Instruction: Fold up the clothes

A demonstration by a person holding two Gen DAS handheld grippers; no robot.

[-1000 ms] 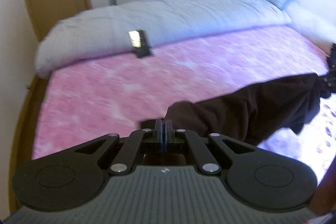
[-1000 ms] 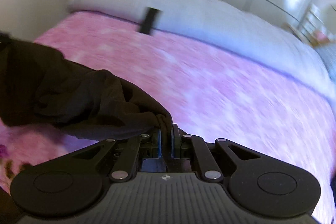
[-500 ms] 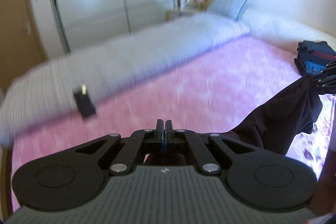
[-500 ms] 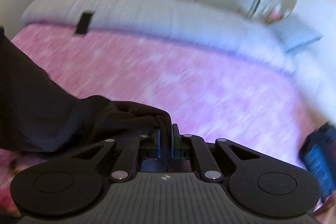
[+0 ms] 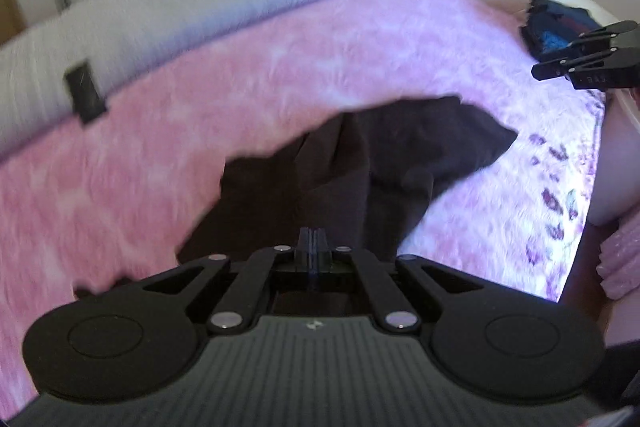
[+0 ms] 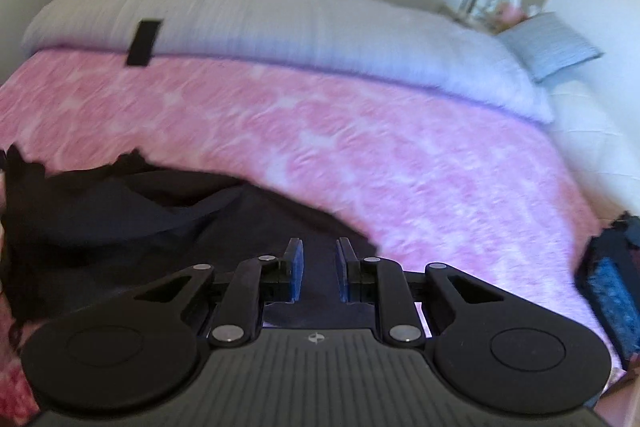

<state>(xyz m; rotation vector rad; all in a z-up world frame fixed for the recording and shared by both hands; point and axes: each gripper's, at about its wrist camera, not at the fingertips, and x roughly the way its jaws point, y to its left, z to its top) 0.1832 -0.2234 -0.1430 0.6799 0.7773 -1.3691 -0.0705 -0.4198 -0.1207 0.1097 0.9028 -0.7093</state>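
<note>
Laying dark brown cloth garment [image 5: 384,163] on pink fleece bed blanket [image 6: 360,131]: left gripper [image 5: 314,237] clenched on its edge, right gripper [image 6: 318,259] jaws opening, releasing. Next: smoothing, then folding.

Both cameras sit just behind their own tongs and look steeply down and forward across the bed [image 5: 280,75] toward its far edge, where a white rolled duvet [image 6: 300,31] lies. The left tongs [image 5: 314,239] camera hangs close over the dark garment [image 5: 380,155] near the bed's near edge and catches the right tongs [image 5: 560,67] at its right border. The right tongs [image 6: 318,263] camera is as close. Both views share the garment, the duvet, a small black object [image 6: 144,43] and the folded stack [image 5: 556,27].
</note>
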